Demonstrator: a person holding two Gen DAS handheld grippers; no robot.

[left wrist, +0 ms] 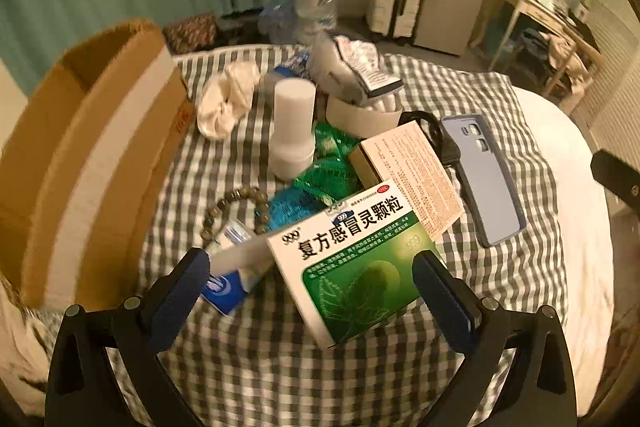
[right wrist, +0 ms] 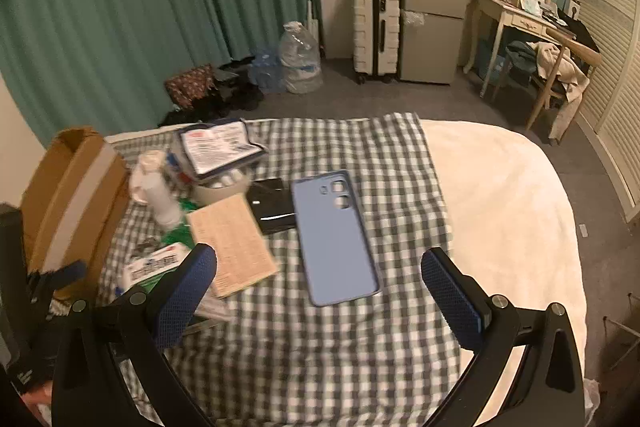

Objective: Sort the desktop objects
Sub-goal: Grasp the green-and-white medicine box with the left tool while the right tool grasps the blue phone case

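Hovering: left gripper point(left wrist: 310, 273) jaws wide open over green-and-white cardboard medicine box point(left wrist: 352, 263), which sits on the pile on the checked bedcloth point(left wrist: 260, 367). Right gripper point(right wrist: 320, 281) jaws open, empty, above blue silicone phone case point(right wrist: 334, 239). Risk: box tilted, may slide, dragging the grey bead bracelet point(left wrist: 236, 205).

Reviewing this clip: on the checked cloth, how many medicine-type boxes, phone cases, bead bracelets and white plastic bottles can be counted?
Medicine-type boxes: 2, the green-and-white box and the beige printed box
Phone cases: 1, the blue phone case
Bead bracelets: 1, the bead bracelet
White plastic bottles: 1, the white bottle
Total: 5
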